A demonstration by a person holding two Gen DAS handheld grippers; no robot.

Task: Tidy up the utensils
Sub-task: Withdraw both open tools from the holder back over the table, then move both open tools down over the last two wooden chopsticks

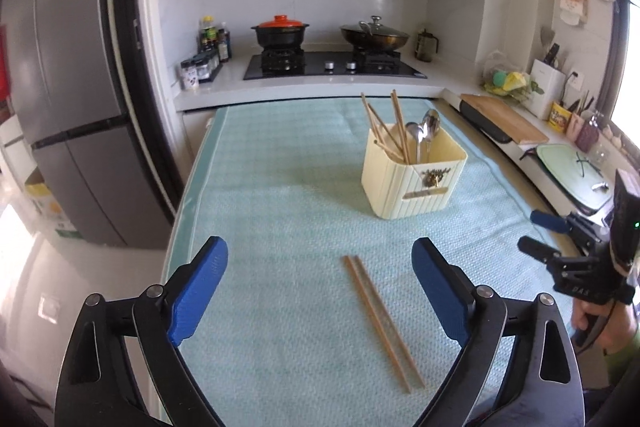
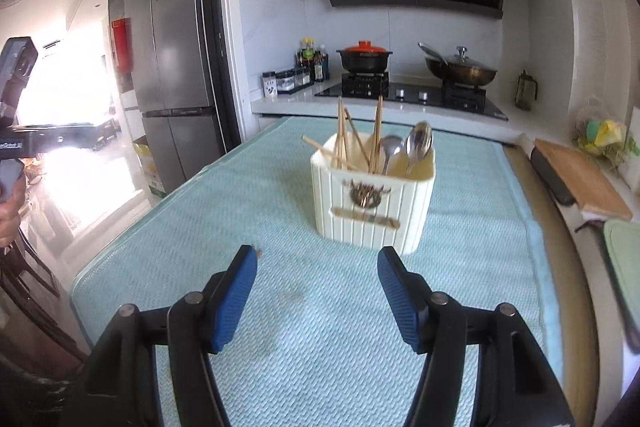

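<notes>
A cream ribbed utensil holder [image 1: 414,179] stands on the light green mat [image 1: 280,187], holding several wooden chopsticks [image 1: 384,127] and metal spoons [image 1: 424,135]. It also shows in the right wrist view [image 2: 374,203]. A loose pair of wooden chopsticks [image 1: 382,321] lies flat on the mat, between my left gripper's [image 1: 320,287] open fingers and just ahead. My right gripper [image 2: 316,287] is open and empty, above the mat just short of the holder. It shows at the left wrist view's right edge [image 1: 538,231]. A chopstick tip [image 2: 259,251] peeks beside its left finger.
A grey fridge [image 1: 72,107] stands left of the table. Behind is a counter with a hob, a black pot with orange lid [image 1: 280,31], a wok [image 1: 374,35] and spice jars [image 1: 200,67]. A wooden cutting board [image 1: 504,119] and green board [image 1: 576,171] lie on the right counter.
</notes>
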